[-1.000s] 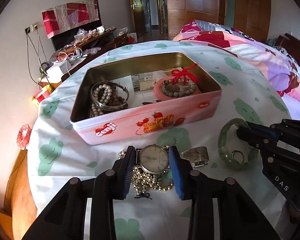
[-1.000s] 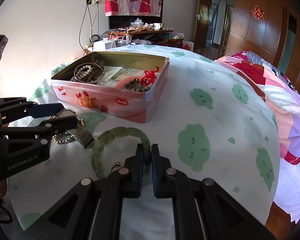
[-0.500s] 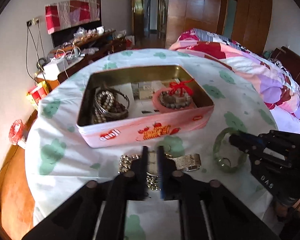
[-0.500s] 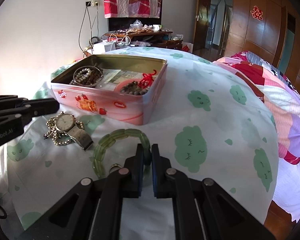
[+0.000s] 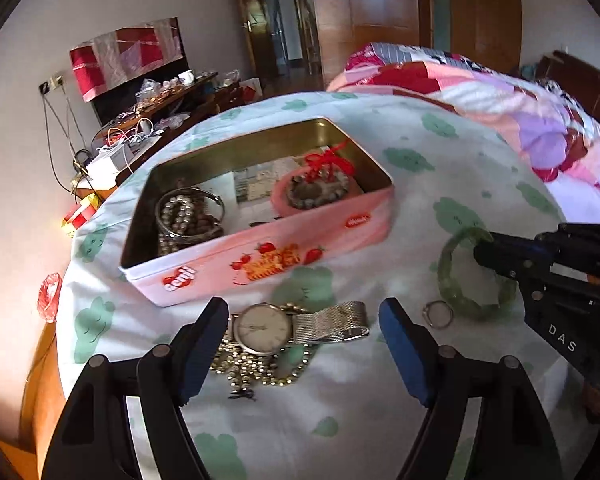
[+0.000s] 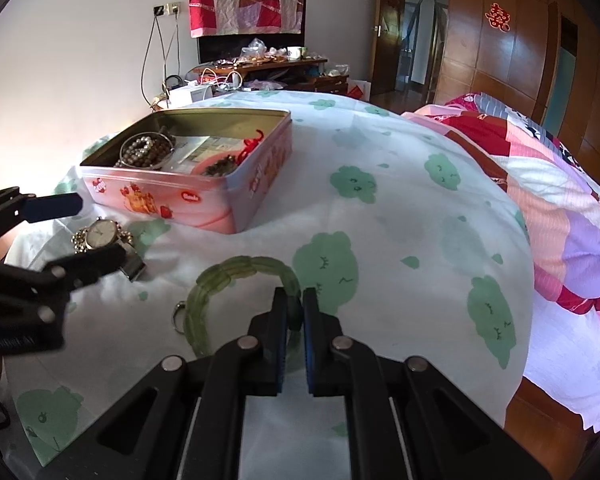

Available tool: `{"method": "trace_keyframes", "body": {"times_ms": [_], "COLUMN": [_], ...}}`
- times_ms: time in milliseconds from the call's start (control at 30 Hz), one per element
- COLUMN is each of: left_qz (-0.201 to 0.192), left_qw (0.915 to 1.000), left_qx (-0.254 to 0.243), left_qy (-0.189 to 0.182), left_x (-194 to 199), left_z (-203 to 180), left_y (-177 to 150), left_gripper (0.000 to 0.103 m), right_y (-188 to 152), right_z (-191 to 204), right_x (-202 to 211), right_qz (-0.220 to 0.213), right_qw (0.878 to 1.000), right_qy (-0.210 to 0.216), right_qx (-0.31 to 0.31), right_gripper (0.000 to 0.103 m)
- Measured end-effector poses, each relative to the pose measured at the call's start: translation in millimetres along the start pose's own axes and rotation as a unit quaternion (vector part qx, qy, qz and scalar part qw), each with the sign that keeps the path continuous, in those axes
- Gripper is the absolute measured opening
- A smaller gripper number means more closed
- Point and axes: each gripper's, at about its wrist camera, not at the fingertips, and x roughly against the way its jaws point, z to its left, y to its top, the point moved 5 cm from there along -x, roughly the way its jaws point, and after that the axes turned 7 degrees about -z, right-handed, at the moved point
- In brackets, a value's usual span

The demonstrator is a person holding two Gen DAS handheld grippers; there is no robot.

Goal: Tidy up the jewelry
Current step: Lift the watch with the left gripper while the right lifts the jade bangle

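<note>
Partly complete, by judgement. The pink tin (image 5: 260,248) already holds bead bracelets (image 5: 188,216) at its left end and a red-tasselled bead loop (image 5: 320,192) at its right.

Remaining on the cloud-print cloth (image 6: 400,216), near side of the tin:
- round-faced watch (image 5: 262,328) with metal mesh strap, lying on a gold bead chain (image 5: 256,370);
- thin metal ring (image 5: 437,315);
- translucent green bangle (image 6: 236,274), far right.

The left gripper (image 5: 304,348) has just been opening; its blue pads stand wide apart, astride the watch, not pressing it. The right gripper (image 6: 296,312) is clamped on the bangle's rim.
</note>
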Motion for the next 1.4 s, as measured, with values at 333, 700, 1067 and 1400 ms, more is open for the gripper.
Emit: {"method": "trace_keyframes", "body": {"times_ms": [333, 700, 1067, 1400], "left_qz": [0.013, -0.01, -0.032, -0.039], "left_qw": [0.9995, 0.9969, 0.9962, 0.9947], "left_qx": [0.018, 0.075, 0.078, 0.088], "left_qy": [-0.024, -0.024, 0.022, 0.035], "left_x": [-4, 19, 35, 42], "left_z": [6, 37, 63, 76], "left_y": [-5, 1, 11, 15], "left_gripper": [0.024, 0.021, 0.021, 0.021], "right_y": [-3, 2, 16, 23], "right_z": [10, 13, 22, 27], "right_x": [-1, 5, 15, 20], "right_qz": [0.002, -0.01, -0.032, -0.04], "right_qw": [1.0, 1.0, 0.999, 0.998], "right_qy": [0.007, 0.012, 0.003, 0.006], "right_qx": [0.009, 0.009, 0.034, 0.041], "right_gripper": [0.008, 0.008, 0.008, 0.008]}}
